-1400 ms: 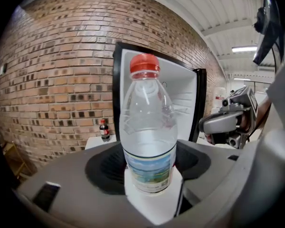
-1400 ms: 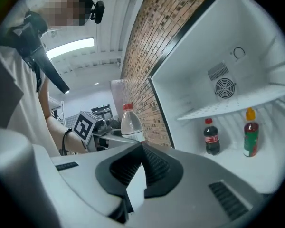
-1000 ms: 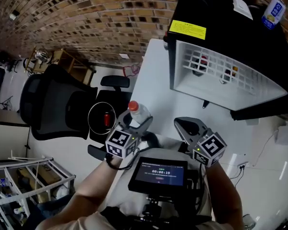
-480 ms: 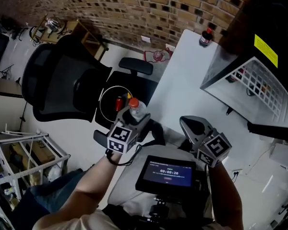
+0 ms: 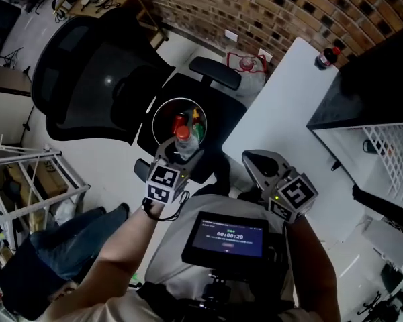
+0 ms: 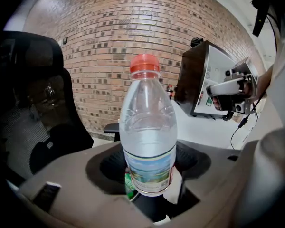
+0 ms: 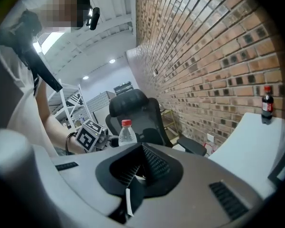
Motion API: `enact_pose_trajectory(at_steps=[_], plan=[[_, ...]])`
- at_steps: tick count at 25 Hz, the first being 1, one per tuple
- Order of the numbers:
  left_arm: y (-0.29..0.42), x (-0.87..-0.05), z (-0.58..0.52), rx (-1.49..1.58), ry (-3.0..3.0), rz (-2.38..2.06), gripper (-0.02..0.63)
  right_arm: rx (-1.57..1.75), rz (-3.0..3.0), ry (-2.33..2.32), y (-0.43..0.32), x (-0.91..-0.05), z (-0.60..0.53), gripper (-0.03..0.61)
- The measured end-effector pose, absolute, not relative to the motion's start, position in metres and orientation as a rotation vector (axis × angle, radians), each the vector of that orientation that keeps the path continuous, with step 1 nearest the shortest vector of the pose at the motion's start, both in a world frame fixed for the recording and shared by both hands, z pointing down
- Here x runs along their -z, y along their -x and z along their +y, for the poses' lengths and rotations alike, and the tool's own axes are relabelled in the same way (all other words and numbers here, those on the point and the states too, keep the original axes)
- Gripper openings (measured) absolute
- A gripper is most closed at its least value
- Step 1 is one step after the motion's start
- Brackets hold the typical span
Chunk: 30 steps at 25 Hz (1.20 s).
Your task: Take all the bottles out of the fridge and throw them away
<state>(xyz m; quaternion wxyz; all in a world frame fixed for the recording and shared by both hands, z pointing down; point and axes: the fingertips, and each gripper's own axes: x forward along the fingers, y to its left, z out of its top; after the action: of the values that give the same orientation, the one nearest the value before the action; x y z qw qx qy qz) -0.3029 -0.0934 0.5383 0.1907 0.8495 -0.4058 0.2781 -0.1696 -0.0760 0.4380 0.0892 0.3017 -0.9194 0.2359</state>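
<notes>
A clear water bottle (image 5: 183, 142) with a red cap stands upright in my left gripper (image 5: 177, 155), which is shut on its lower body. In the left gripper view the bottle (image 6: 147, 141) fills the middle, its label between the jaws. It hangs over the near rim of a round bin (image 5: 154, 117) that holds red and green bottles. My right gripper (image 5: 258, 164) is shut and empty, off to the right over the table edge. From the right gripper view, the held bottle (image 7: 127, 133) shows beyond the closed jaws. A dark cola bottle (image 5: 326, 58) stands at the table's far end.
The bin sits by a black office chair (image 5: 94, 79). The white table (image 5: 282, 106) runs to the right, with the black fridge (image 5: 383, 72) and its white door shelf (image 5: 389, 156) on it. A metal rack (image 5: 27, 180) stands at the left, below a brick wall (image 5: 275, 12).
Both grippers have swung left, away from the fridge. The held bottle has come from above the table edge to above the bin's near rim. The fridge has slid to the right edge of view.
</notes>
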Motion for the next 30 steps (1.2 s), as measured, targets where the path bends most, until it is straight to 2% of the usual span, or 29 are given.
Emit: enact_pose_trajectory(at_steps=[11,22,30], plan=[[0.352,-0.581,-0.101,-0.830,-2.236,-1.203,0.298,-0.806,-2.682,-0.670,0.222,-0.463,-0.091,-0.012],[0.373,-0.634,-0.134,-0.950,-2.138,-1.228,0.296,-0.775,-2.725,-0.624,0.239,-0.485,-0.119,-0.012],[0.391,-0.699,-0.147,-0.931,-1.837,-1.121,0.295,-0.828,-2.685,-0.642,0.244,-0.499,-0.117,-0.012]])
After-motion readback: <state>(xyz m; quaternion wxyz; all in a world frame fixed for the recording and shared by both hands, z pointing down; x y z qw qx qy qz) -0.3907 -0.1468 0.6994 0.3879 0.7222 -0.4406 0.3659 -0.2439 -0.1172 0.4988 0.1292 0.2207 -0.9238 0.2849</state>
